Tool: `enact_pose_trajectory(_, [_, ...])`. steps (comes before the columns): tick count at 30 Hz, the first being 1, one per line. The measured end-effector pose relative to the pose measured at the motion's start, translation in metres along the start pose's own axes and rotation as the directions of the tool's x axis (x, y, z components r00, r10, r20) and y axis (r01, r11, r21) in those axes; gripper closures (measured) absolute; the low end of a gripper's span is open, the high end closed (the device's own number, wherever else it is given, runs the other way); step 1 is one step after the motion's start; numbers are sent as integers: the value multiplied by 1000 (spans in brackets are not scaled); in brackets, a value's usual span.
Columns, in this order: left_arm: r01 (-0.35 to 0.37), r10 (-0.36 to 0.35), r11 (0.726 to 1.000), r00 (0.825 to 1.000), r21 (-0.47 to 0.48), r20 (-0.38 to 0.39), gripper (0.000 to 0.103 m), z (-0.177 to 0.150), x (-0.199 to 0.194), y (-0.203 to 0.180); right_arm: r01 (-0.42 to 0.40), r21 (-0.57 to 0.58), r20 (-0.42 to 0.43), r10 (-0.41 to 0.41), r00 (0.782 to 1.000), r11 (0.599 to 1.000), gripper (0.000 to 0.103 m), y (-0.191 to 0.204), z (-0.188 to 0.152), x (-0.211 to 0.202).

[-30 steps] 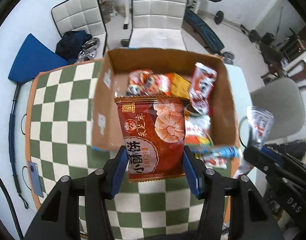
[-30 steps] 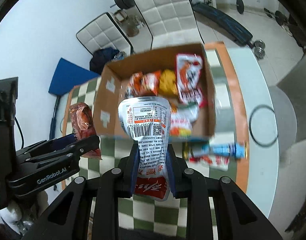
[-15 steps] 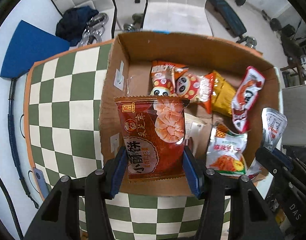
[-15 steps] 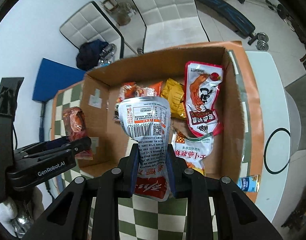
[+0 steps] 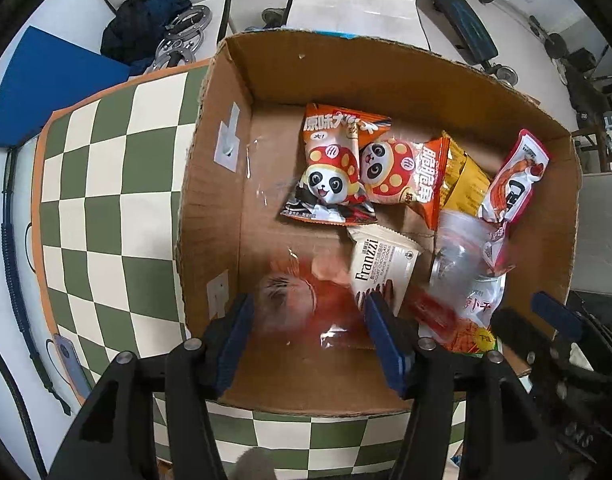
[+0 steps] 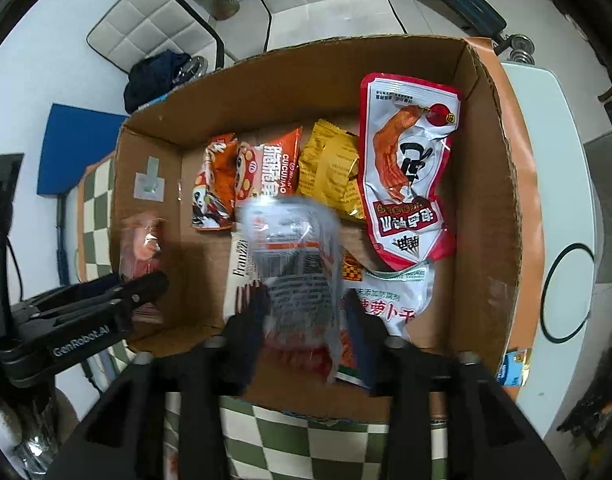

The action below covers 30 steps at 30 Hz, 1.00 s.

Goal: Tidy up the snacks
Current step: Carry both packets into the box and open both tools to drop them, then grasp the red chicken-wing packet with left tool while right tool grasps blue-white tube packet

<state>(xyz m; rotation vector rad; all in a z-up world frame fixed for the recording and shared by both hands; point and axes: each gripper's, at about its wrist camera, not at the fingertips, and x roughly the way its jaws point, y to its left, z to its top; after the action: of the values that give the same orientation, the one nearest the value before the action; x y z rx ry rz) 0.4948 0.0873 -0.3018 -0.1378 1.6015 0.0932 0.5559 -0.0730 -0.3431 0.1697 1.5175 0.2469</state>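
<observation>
An open cardboard box point(image 5: 386, 76) stands on the green checked cloth and holds several snack packs. My left gripper point(image 5: 310, 332) is open over the box's near edge. The red prawn-cracker pack point(image 5: 306, 296) is a blur between its blue pads, falling into the box. My right gripper point(image 6: 306, 320) is open too, and the silver pack point(image 6: 293, 248) is a blur between its fingers, dropping over the packs below. The silver pack also shows in the left wrist view point(image 5: 466, 256), and the red pack in the right wrist view point(image 6: 141, 248).
In the box lie two panda packs point(image 5: 334, 168), a yellow pack point(image 6: 330, 168), a white Franzzi pack point(image 5: 382, 264), a red-and-white pouch point(image 6: 410, 168) and a radish pack point(image 6: 390, 300). A blue-and-yellow pack point(image 6: 514, 368) lies outside the box on the right. White chairs stand behind.
Both grippers have moved forward over the box and opened. The red pack and the silver pack have left the jaws and are dropping into the box.
</observation>
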Motion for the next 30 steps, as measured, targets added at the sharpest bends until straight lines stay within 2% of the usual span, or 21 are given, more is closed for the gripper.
enact_pose_trajectory(2, [2, -2, 1000, 1000, 3, 11, 35, -1, -3, -1, 0, -2, 2, 0, 1000, 1000, 23, 0, 0, -1])
enact_pose_trajectory(3, [4, -3, 1000, 1000, -3, 17, 34, -1, -6, 0, -2, -3, 4, 2, 1000, 1000, 23, 0, 0, -1])
enact_pose_trajectory(6, [2, -2, 1000, 999, -3, 34, 33, -4, -13, -2, -4, -5, 1, 4, 1000, 1000, 18, -1, -2, -6])
enact_pose_trajectory(12, [0, -1, 1000, 997, 12, 75, 32, -16, -32, -7, 31, -36, 37, -30, 999, 999, 17, 3, -9, -25])
enact_pose_trajectory(13, [0, -1, 1000, 997, 15, 83, 29, -18, -34, -7, 33, -36, 42, -31, 999, 999, 17, 4, -11, -28])
enact_pose_trajectory(14, [-5, 3, 1000, 995, 16, 97, 18, -21, -39, -9, 36, -38, 49, -35, 998, 999, 17, 4, -12, -32])
enact_pose_trajectory(16, [-15, 12, 1000, 991, 26, 134, 9, -26, -49, -13, 39, -44, 67, -36, 997, 998, 16, 6, -16, -41])
enact_pose_trajectory(18, [-27, 21, 999, 985, 32, 173, 9, -34, -60, -17, 39, -52, 81, -35, 996, 998, 15, 6, -21, -49])
enact_pose_trajectory(23, [-6, 0, 1000, 966, 22, 258, 9, -59, -84, -24, 0, -46, 124, 5, 992, 999, 14, -4, -41, -75])
enact_pose_trajectory(27, [2, -4, 1000, 945, 8, 328, 9, -95, -94, -37, -56, -6, 163, 57, 985, 998, 14, -39, -74, -96])
enact_pose_trajectory(30, [24, -17, 1000, 943, -17, 333, 9, -124, -84, -49, -23, 24, 163, 19, 986, 999, 14, -76, -101, -95])
